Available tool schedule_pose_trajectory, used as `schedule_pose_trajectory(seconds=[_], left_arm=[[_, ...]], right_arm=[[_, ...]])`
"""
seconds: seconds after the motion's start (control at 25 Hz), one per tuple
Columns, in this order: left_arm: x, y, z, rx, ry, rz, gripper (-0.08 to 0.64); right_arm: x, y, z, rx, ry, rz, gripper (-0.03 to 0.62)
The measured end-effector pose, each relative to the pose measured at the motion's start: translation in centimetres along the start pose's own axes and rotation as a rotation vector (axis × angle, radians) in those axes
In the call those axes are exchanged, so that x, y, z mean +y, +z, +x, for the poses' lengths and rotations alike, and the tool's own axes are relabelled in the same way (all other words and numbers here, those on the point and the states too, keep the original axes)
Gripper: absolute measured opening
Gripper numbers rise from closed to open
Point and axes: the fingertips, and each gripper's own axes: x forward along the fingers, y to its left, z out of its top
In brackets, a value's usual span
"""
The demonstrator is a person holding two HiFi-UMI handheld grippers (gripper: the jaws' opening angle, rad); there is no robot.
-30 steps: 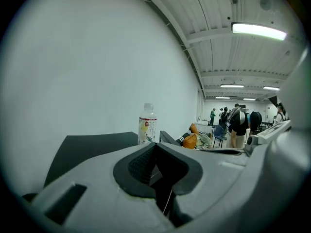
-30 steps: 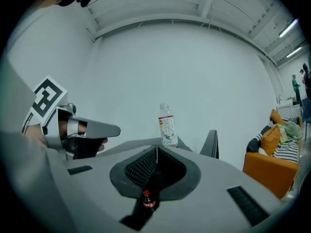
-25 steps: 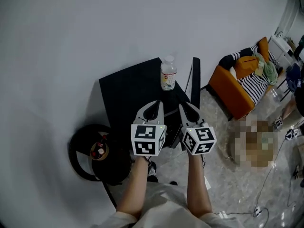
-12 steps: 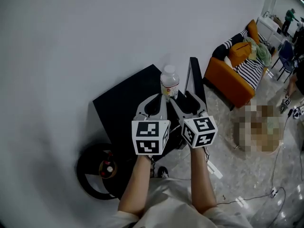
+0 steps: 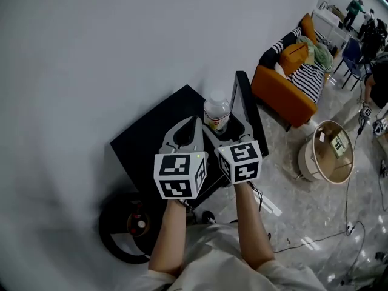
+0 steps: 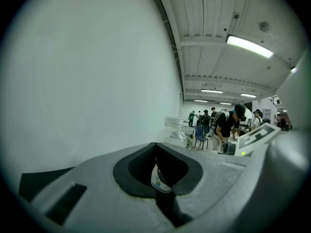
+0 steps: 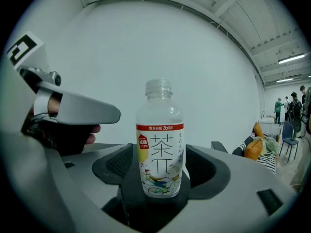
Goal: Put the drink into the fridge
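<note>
Tongs on the right (image 5: pixel 235 132) have just been opening and now stand wide, with the drink bottle (image 7: pixel 160 144) between them and the pads not yet pressing. Left tongs (image 5: pixel 194 123) are closed and empty. Both hands have come forward. Upright on the black fridge (image 5: pixel 151 144) top, the bottle looks ready to grasp.

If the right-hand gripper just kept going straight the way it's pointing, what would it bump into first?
Most likely the drink bottle. It stands dead ahead, between the right gripper's jaws, which have just been opening and don't touch it. Behind it there is only the white wall.
</note>
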Motion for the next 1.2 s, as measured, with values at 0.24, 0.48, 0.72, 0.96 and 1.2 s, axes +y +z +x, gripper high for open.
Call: schedule_pose_trajectory(seconds=[0.24, 0.48, 0.72, 0.96, 1.2], left_arm=[[0.4, 0.3, -0.9, -0.018, -0.011, -0.021, 0.009], [-1.2, 0.5, -1.8, -0.005, -0.037, -0.013, 0.009], [-3.3, 0.5, -4.4, -0.010, -0.036, -0.009, 0.009], [-8.9, -1.9, -4.2, -0.010, -0.072, -0.029, 0.009], [-14.4, -2.3, -4.7, -0.006, -0.093, -0.031, 0.009]], right_arm=[[0.8, 0.2, 0.1, 0.006, -0.010, -0.003, 0.296], [1.0, 1.9, -1.9, -0.034, -0.017, 0.030, 0.293], [1.8, 2.7, -5.5, -0.093, -0.004, 0.050, 0.293], [-0.9, 0.4, -10.6, -0.116, -0.016, 0.062, 0.293], [-3.2, -0.2, -15.8, -0.131, -0.027, 0.070, 0.293]])
